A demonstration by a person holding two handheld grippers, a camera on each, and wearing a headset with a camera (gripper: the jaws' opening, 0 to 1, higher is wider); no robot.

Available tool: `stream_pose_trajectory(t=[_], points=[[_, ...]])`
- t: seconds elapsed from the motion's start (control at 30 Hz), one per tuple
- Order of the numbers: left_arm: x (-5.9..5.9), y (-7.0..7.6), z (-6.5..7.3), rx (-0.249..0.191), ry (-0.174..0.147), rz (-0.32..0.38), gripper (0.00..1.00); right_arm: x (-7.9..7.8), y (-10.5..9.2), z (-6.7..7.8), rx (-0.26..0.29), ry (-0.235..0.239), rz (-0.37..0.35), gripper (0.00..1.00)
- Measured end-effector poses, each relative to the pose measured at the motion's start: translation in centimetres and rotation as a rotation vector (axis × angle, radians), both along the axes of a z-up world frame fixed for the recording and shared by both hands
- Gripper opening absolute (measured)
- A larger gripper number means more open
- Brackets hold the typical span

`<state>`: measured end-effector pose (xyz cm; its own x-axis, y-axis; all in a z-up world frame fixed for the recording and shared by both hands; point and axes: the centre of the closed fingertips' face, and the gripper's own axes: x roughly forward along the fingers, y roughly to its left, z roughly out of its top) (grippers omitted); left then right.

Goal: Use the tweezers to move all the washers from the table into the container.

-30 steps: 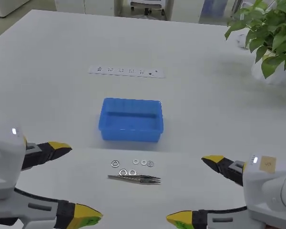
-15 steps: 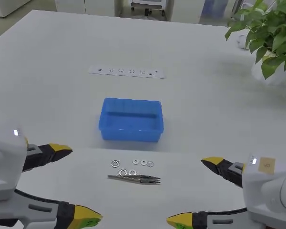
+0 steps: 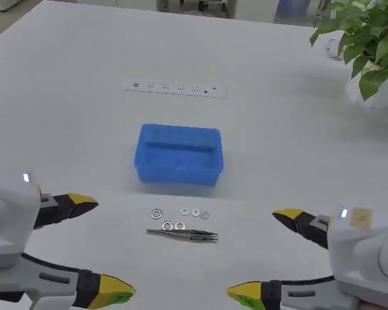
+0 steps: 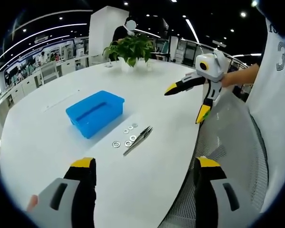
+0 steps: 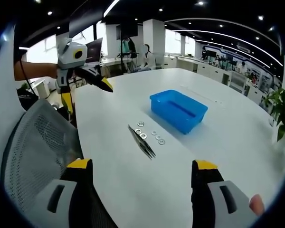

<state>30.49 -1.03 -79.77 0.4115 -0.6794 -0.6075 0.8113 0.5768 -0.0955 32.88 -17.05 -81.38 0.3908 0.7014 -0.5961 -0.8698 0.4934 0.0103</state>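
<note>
Head view showed my left gripper [image 3: 114, 250] and right gripper [image 3: 252, 252] low over the white desk [image 3: 278, 148], jaws spread wide and holding nothing, on either side of the tweezers [image 3: 181, 234], which lay just beside the washers [image 3: 180, 218], near the blue container [image 3: 178, 171].

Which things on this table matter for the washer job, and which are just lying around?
Part of the job: tweezers, washers, blue container.
Just lying about: power strip, potted plant.
</note>
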Motion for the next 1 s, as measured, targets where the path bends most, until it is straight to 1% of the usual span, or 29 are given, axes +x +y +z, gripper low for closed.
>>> stream_pose_trajectory(t=[0.13,0.17,0.23,0.33,0.43,0.47,0.5,0.6,0.67,0.7,0.73,0.8,0.87,0.93,1.0], points=[[0.1,-0.4,-0.5,-0.005,0.026,-0.013,0.86,0.2,0.3,-0.4,-0.003,0.005,0.017,0.79],[0.3,-0.5,-0.5,-0.007,0.027,-0.015,0.85,0.3,0.4,-0.4,-0.004,0.005,0.020,0.79],[0.6,-0.7,-0.7,-0.012,0.032,-0.023,0.84,0.7,0.6,-0.6,-0.006,0.002,0.028,0.76],[1.2,-1.0,-1.2,0.000,0.043,-0.039,0.81,1.2,1.1,-0.8,-0.009,-0.003,0.042,0.73],[1.8,-1.1,-1.6,0.009,0.047,-0.050,0.78,1.9,1.6,-1.3,-0.029,-0.008,0.068,0.70],[2.0,-1.1,-1.8,0.005,0.055,-0.046,0.75,2.1,1.8,-1.5,-0.035,-0.011,0.075,0.68],[2.4,-1.1,-2.0,-0.005,0.069,-0.041,0.72,2.3,2.0,-1.5,-0.038,-0.015,0.083,0.66],[3.1,-1.3,-2.4,-0.029,0.082,-0.039,0.69,2.8,3.1,-1.8,-0.037,-0.027,0.121,0.60],[3.4,-1.5,-2.8,-0.026,0.091,-0.047,0.66,3.1,3.7,-2.0,-0.040,-0.028,0.136,0.57],[3.5,-1.6,-3.0,-0.020,0.095,-0.053,0.65,3.3,4.3,-2.3,-0.048,-0.028,0.161,0.56],[3.5,-1.7,-3.4,-0.004,0.101,-0.064,0.65,3.3,4.5,-2.5,-0.054,-0.024,0.172,0.54],[3.6,-1.9,-4.1,0.008,0.108,-0.085,0.62,3.4,5.2,-3.0,-0.063,-0.016,0.197,0.50],[3.8,-2.0,-4.8,0.023,0.119,-0.094,0.59,3.4,5.6,-3.5,-0.076,0.004,0.213,0.47],[4.0,-2.2,-5.3,0.032,0.121,-0.103,0.57,3.4,6.1,-4.1,-0.091,0.019,0.237,0.45],[4.2,-2.5,-5.6,0.034,0.123,-0.114,0.54,3.4,6.7,-4.7,-0.104,0.040,0.258,0.40]])
